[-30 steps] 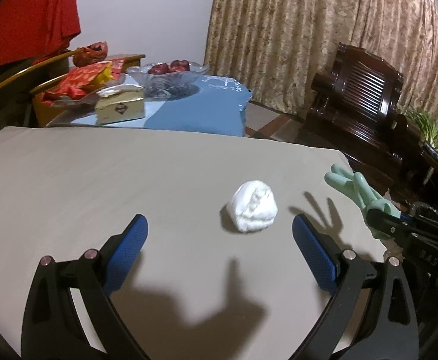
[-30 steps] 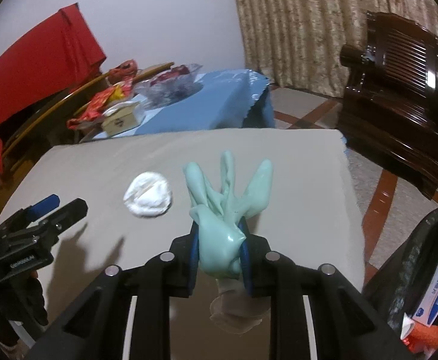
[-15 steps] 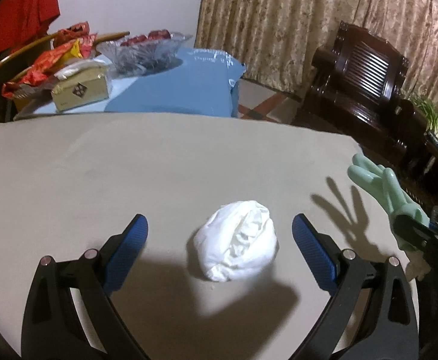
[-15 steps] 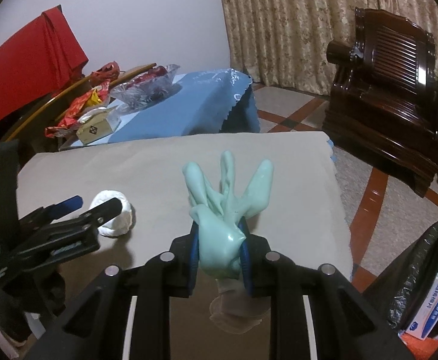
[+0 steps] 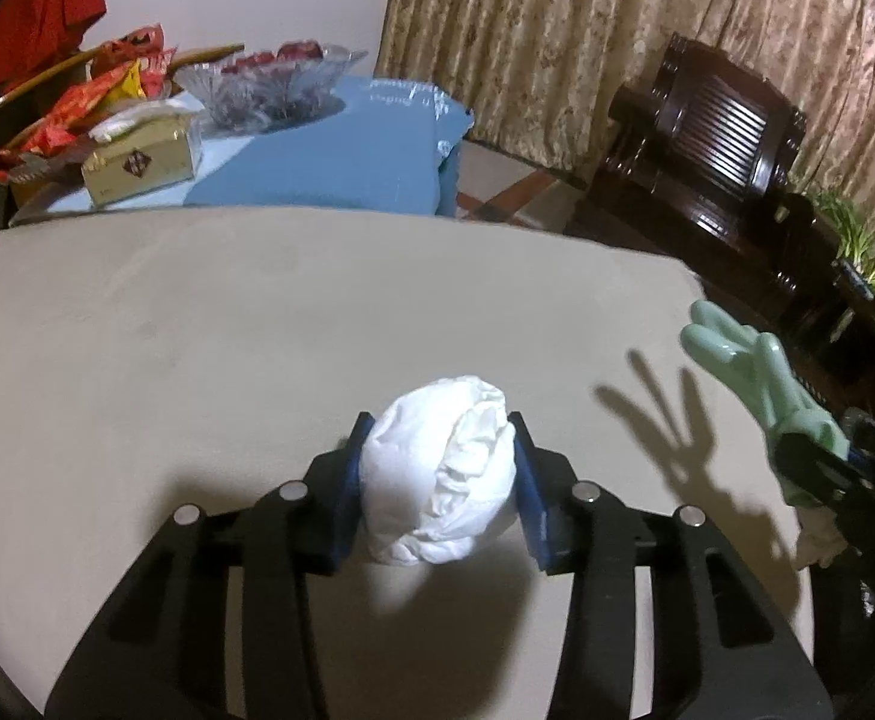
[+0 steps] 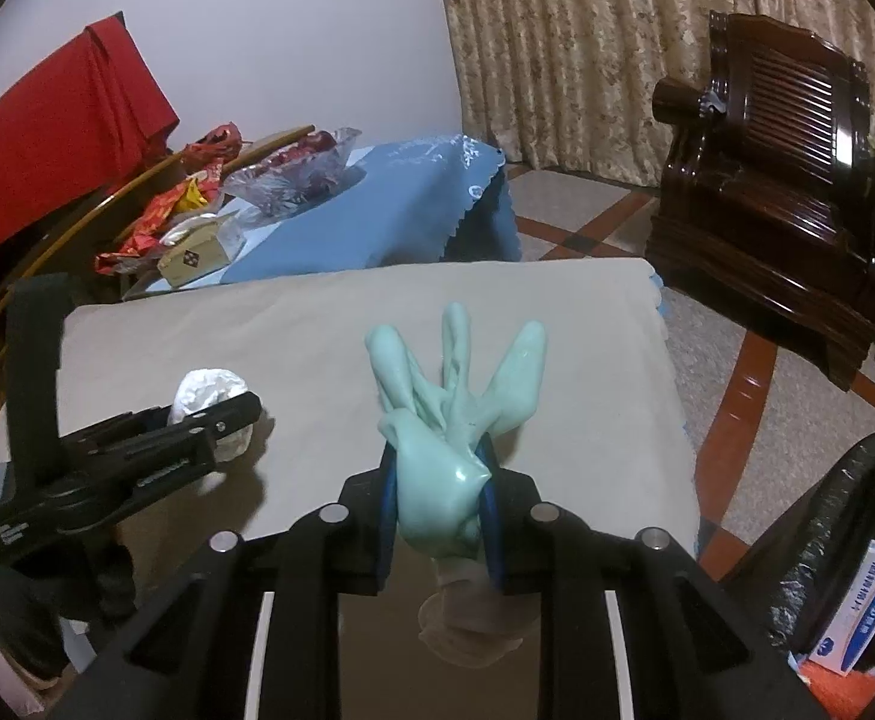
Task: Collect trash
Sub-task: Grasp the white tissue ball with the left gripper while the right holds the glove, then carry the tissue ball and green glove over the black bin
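My left gripper (image 5: 440, 468) is shut on a crumpled white tissue ball (image 5: 437, 468) resting on the beige table (image 5: 197, 330). The ball also shows in the right wrist view (image 6: 209, 393), partly hidden behind the left gripper (image 6: 233, 420). My right gripper (image 6: 437, 480) is shut on a pale green rubber glove (image 6: 449, 420), held above the table's right side. The glove's fingers stick up and forward. The glove also shows at the right edge of the left wrist view (image 5: 761, 372).
A black trash bag (image 6: 827, 510) holding a white and blue box (image 6: 857, 612) sits at lower right, off the table. A blue-covered table (image 5: 329, 150) with a glass bowl, a gold box and red wrappers stands behind. A dark wooden chair (image 6: 767, 168) stands right.
My left gripper has moved forward around the tissue ball and closed on it. My right gripper has kept hold of the glove and shifted slightly.
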Demonstrator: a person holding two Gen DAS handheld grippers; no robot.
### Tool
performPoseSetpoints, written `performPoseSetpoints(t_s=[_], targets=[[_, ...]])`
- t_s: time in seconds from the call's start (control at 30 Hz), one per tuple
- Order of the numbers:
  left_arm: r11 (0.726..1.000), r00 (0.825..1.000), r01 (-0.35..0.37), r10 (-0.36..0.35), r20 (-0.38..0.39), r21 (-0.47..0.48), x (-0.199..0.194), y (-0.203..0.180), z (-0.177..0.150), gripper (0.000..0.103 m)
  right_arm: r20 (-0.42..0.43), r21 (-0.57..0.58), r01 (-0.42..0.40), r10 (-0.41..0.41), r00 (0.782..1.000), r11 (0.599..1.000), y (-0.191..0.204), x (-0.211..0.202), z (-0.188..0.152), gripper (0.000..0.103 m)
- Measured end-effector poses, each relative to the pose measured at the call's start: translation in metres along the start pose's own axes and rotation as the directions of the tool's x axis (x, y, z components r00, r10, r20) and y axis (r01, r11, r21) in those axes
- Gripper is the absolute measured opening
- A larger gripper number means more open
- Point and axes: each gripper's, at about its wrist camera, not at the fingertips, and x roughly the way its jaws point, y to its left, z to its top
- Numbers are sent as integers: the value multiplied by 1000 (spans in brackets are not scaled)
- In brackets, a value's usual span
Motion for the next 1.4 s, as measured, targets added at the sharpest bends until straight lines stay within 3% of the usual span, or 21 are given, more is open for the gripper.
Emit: performPoseSetpoints(t_s=[0.7, 1.4], targets=[[999, 992, -33, 30, 122, 26, -133, -46, -11, 42, 89, -43, -29, 32, 995, 999, 16, -105, 7, 24], [995, 978, 50, -68, 198, 91, -231, -121, -55, 42, 180, -34, -8, 14, 984, 999, -6, -228, -26, 24]])
